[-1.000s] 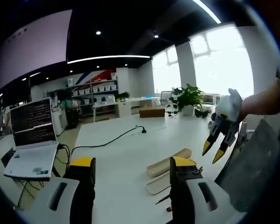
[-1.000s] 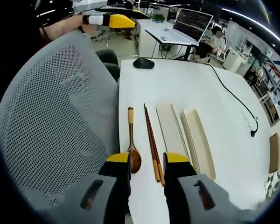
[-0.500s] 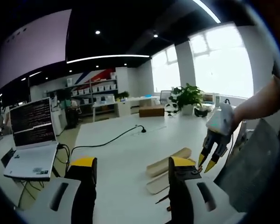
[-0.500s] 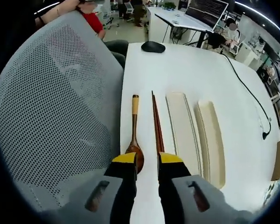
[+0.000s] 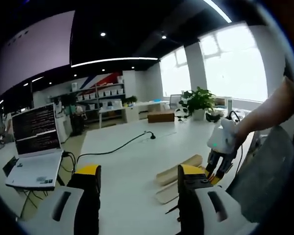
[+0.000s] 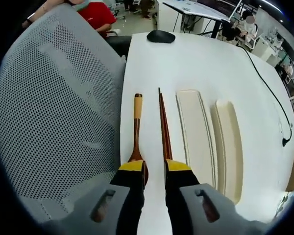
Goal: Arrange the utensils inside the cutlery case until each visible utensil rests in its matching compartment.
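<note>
Two jaws of the right gripper (image 6: 153,169) stand slightly parted, pointing toward twelve o'clock, straddling the spoon (image 6: 136,134) bowl and chopsticks (image 6: 163,127); left gripper (image 5: 137,176) spread wide.

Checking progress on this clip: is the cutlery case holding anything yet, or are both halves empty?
Empty. In the right gripper view both cream halves of the cutlery case show bare insides; spoon and chopsticks lie on the table beside them.
</note>
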